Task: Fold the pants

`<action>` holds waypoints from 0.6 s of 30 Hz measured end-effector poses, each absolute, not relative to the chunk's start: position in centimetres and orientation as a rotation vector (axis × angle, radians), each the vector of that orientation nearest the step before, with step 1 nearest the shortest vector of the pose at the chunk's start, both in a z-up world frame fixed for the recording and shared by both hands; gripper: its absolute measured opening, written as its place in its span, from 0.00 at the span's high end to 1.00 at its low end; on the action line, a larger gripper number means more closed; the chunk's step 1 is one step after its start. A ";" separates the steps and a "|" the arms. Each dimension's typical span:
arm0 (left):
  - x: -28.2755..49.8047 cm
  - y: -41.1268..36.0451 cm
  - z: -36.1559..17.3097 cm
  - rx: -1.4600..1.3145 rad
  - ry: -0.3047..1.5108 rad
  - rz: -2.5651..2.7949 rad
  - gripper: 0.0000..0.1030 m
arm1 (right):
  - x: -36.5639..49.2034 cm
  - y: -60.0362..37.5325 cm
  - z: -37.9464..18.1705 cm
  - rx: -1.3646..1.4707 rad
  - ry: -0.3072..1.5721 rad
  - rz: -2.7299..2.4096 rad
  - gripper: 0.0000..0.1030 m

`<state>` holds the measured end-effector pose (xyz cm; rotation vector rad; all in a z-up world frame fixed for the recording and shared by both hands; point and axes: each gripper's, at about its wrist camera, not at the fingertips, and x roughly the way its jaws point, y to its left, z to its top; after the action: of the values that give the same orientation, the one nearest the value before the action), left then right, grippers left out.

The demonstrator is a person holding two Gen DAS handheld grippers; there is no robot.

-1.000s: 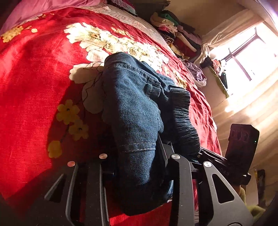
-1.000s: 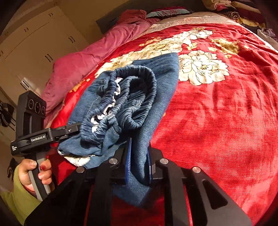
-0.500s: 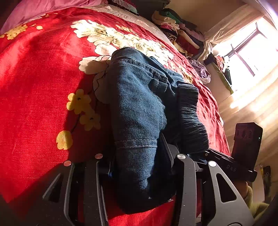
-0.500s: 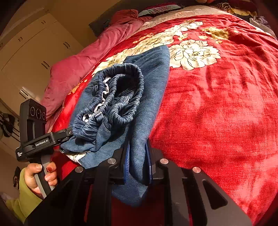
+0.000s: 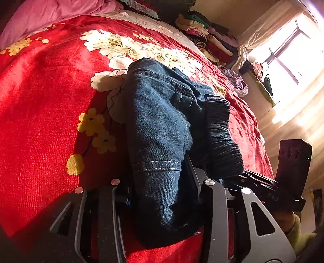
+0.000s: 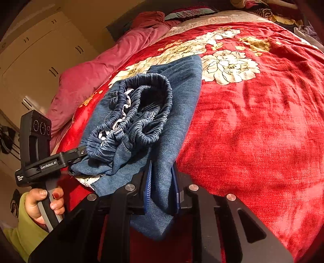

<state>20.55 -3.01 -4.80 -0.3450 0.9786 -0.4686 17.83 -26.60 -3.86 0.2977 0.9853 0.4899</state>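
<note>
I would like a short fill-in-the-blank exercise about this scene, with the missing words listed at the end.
1. The jeans lie on a ____ floral blanket.
2. The right gripper is shut on a fold of ____.
3. The pads of the right gripper are ____ in colour.
4. Bright light enters through a ____ in the left wrist view.

Missing words: red; jeans; blue; window

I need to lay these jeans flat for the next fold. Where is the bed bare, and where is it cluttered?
Free: the red floral bedspread to the right of the blue denim jeans in the right wrist view, and the stretch between the jeans and the pink duvet in the left wrist view. Crowded: the stacked folded clothes towards the window.
</note>
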 end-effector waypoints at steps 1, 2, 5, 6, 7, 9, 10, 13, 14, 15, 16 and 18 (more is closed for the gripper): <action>20.5 -3.1 -4.5 -0.336 0.973 -0.468 0.73 | 17.8 -26.6 -3.6 0.308 0.982 0.496 0.84; 20.3 -3.1 -4.2 -0.333 0.970 -0.471 0.74 | 17.7 -26.6 -3.3 0.327 0.973 0.506 0.84; 20.2 -2.4 -3.6 -0.349 0.968 -0.477 0.74 | 17.5 -26.7 -2.3 0.354 0.943 0.524 0.84; 20.2 -2.2 -3.7 -0.351 0.972 -0.472 0.74 | 17.5 -26.7 -2.3 0.358 0.945 0.527 0.84; 20.2 -2.1 -4.0 -0.349 0.978 -0.470 0.74 | 17.7 -26.6 -2.6 0.357 0.958 0.522 0.84; 20.3 -2.2 -4.8 -0.342 0.989 -0.462 0.71 | 18.0 -26.7 -3.7 0.351 0.993 0.489 0.84; 20.3 -2.3 -5.0 -0.341 0.991 -0.460 0.71 | 18.1 -26.9 -4.2 0.368 1.002 0.489 0.84; 20.2 -2.5 -5.1 -0.320 0.979 -0.456 0.68 | 18.0 -27.1 -4.6 0.371 0.992 0.486 0.86; 20.2 -2.6 -5.1 -0.314 0.977 -0.455 0.68 | 17.9 -27.0 -4.6 0.367 0.991 0.482 0.86; 20.2 -2.6 -5.1 -0.312 0.976 -0.454 0.67 | 17.9 -27.0 -4.6 0.363 0.992 0.481 0.86; 20.2 -2.5 -5.1 -0.312 0.974 -0.453 0.66 | 17.9 -26.9 -4.5 0.358 0.990 0.479 0.85; 20.1 -2.5 -5.1 -0.316 0.971 -0.452 0.66 | 17.8 -26.8 -4.3 0.349 0.987 0.476 0.84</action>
<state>20.15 -2.48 -5.08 -0.3163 0.9713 -0.4523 17.82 -26.81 -4.32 0.3491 0.9867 0.4759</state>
